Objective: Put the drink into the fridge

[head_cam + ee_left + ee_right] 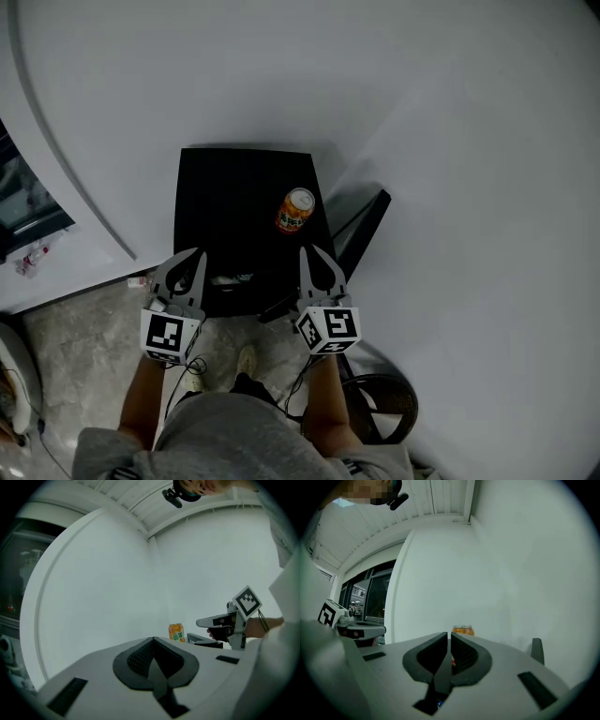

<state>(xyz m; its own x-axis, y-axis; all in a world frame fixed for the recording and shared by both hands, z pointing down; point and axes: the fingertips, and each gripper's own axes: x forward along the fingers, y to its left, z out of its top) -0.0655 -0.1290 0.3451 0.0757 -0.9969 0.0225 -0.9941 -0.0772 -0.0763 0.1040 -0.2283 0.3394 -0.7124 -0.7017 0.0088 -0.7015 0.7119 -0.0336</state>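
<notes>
An orange drink can stands upright on the flat top of a low black cabinet, near its right edge. My left gripper hovers at the cabinet's near left edge, jaws together, nothing held. At the near right edge my right gripper is also shut and empty, a short way in front of the can. The left gripper view has the can ahead to the right, past the shut left gripper, with the right gripper beside it. In the right gripper view the can sits just beyond the right gripper.
A black panel leans out from the cabinet's right side. White walls curve round behind and to the right. A dark window is at the far left. A round black base lies on the stone floor by my feet.
</notes>
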